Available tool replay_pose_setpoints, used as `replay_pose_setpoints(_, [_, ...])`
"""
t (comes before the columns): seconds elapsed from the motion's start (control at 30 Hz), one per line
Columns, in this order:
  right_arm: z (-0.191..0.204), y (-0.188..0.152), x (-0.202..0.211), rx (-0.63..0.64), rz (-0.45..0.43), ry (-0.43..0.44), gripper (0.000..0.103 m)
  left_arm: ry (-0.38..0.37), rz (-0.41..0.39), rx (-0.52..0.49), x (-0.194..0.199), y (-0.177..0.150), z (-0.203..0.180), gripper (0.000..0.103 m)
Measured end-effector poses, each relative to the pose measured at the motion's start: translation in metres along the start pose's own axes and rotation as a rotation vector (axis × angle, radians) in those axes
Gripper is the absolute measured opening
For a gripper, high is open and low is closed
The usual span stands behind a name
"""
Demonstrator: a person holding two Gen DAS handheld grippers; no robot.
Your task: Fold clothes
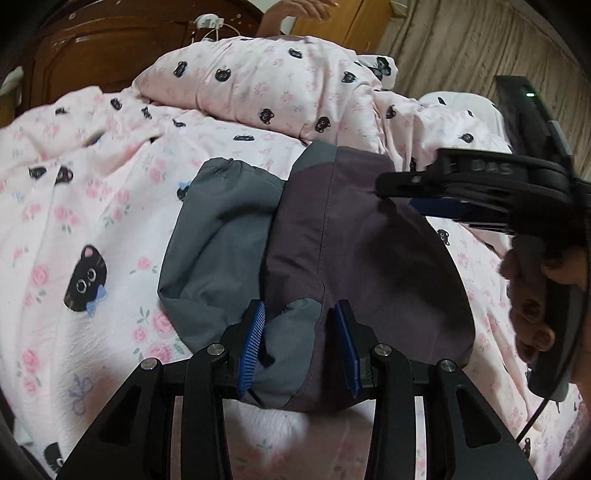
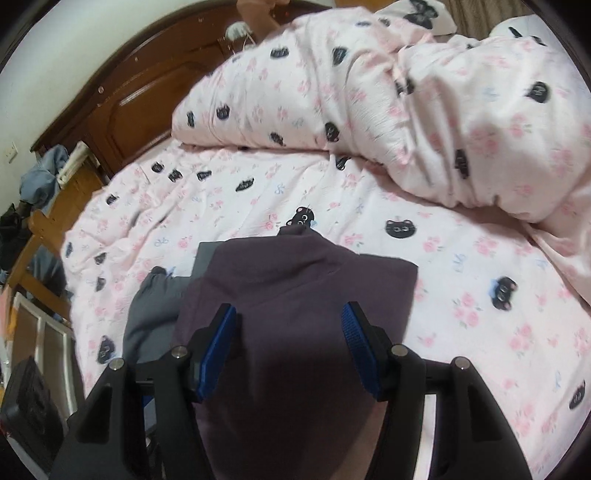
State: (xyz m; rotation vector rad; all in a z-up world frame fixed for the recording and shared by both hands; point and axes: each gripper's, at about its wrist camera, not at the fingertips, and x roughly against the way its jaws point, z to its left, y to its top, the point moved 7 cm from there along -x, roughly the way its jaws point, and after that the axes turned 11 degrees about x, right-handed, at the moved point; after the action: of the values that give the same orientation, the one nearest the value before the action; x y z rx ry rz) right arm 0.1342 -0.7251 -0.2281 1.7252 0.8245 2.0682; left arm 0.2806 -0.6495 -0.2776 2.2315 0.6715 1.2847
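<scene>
A purple and grey garment (image 1: 351, 240) lies folded on the pink cat-print bed sheet (image 1: 74, 221). Its grey sleeve part (image 1: 221, 229) sticks out on the left. My left gripper (image 1: 301, 306) is at the garment's near edge with its blue pads (image 1: 255, 339) apart. A grey fold lies loosely between them and is not pinched. Held by a hand (image 1: 532, 306), my right gripper (image 1: 391, 188) hovers over the garment's right side. In the right wrist view this right gripper (image 2: 290, 308) is open above the purple cloth (image 2: 295, 280), with nothing clamped.
A rolled duvet (image 1: 277, 85) in the same print lies across the back of the bed. Behind it are a wooden headboard (image 2: 147, 96) and a person's arm (image 1: 291, 14). A wooden chair with blue clothes (image 2: 40, 177) stands off the bed's left edge. Curtains (image 1: 461, 48) hang at the back right.
</scene>
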Motion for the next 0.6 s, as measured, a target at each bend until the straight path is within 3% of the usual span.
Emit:
replay_pose_setpoints(0.13, [-0.001,-0.009,-0.031,0.042,0.098,-0.028,0.063,-0.009,-0.026,0.005,-0.007,-0.005,0.003,0.035])
replay_pose_setpoints(0.23, [-0.003,-0.012,-0.033,0.033,0.090,-0.025,0.063,-0.019,-0.032,0.013,-0.006,-0.006,0.004,0.035])
replay_pose_setpoints(0.43, [0.003,-0.013,0.013,0.016,-0.050,0.013,0.062,-0.032,-0.034,0.020,-0.005,-0.006,0.006,0.035])
replay_pose_setpoints(0.6, [0.014,-0.044,0.051,0.079,-0.106,0.021,0.062,-0.046,-0.030,0.032,-0.005,-0.005,0.008,0.035])
